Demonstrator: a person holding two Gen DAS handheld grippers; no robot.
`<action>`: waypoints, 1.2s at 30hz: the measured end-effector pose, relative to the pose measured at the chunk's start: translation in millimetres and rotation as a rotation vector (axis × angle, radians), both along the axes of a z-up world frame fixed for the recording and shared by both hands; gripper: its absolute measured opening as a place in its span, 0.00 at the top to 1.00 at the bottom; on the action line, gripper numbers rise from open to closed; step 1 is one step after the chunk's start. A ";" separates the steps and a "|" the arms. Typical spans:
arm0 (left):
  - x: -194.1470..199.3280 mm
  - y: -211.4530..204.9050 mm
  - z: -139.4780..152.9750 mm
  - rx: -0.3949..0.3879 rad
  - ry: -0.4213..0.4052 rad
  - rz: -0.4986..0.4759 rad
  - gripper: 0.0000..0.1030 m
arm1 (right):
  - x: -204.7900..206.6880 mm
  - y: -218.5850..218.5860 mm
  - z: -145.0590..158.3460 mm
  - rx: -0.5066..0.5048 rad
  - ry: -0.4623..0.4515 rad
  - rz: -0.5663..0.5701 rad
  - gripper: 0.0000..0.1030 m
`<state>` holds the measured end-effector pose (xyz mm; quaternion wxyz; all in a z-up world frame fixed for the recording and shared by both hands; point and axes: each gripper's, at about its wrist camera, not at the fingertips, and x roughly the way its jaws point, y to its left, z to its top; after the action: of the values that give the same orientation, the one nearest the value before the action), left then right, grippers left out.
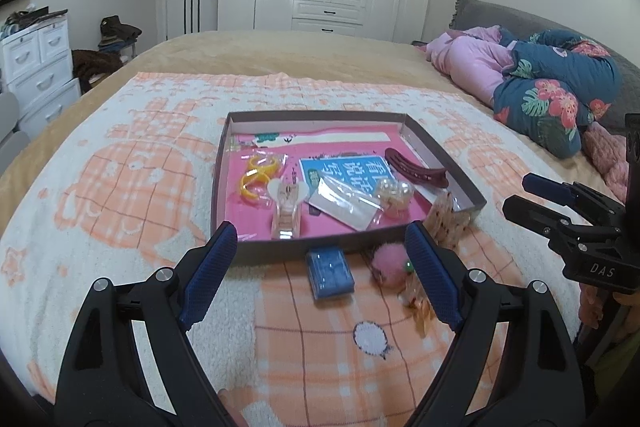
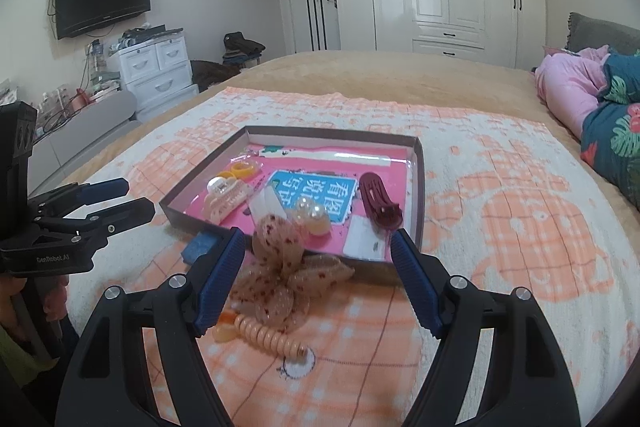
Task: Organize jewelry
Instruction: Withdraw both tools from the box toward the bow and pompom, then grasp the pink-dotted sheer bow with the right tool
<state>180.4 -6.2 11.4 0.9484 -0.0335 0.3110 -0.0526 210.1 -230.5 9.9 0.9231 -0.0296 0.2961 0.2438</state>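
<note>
Both black blue-padded tools gape wide, gripping nothing: left gripper marked "GenRobot.AI", right gripper, marked "DAS", over a speckled beige bow.

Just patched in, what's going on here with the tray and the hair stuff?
A person holds two grippers over a bed, sorting accessories into a shallow tray. The left gripper and right gripper are both open and empty. The tray already holds a maroon hair clip, yellow rings and others. Outside it, on the towel, lie a blue box, a pink pompom, a mesh bow and a coil hair tie.
</note>
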 end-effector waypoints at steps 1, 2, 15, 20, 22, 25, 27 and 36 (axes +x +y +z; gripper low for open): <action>-0.9 -0.2 -0.9 0.003 0.002 -0.001 0.25 | -1.5 -0.7 -1.0 -0.001 0.003 -0.001 0.29; -2.2 -0.1 -2.6 0.004 0.006 -0.003 0.25 | -2.9 -1.5 -2.1 -0.002 0.005 -0.002 0.29; -12.4 -5.3 -20.7 0.033 0.045 -0.024 0.25 | -12.2 -4.3 -13.1 -0.007 0.039 -0.004 0.29; -17.0 -12.3 -28.5 0.042 0.063 -0.051 0.25 | -12.6 -1.2 -14.8 -0.012 0.038 0.006 0.29; -18.7 -16.8 -32.7 0.050 0.072 -0.067 0.25 | -11.8 0.7 -15.9 -0.011 0.038 0.015 0.29; -18.1 -23.4 -39.2 0.064 0.083 -0.085 0.25 | -7.7 4.3 -17.6 -0.019 0.037 0.026 0.30; -16.1 -26.8 -42.4 0.076 0.091 -0.094 0.29 | -2.9 9.0 -19.1 -0.022 0.042 0.037 0.30; -2.8 -42.8 -47.8 0.136 0.116 -0.145 0.48 | 26.3 28.9 -25.6 -0.016 0.090 0.077 0.41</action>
<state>177.6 -49.1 -36.4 0.9225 0.0507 0.3700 -0.0977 236.3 -201.6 -15.7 0.8984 -0.0373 0.3379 0.2781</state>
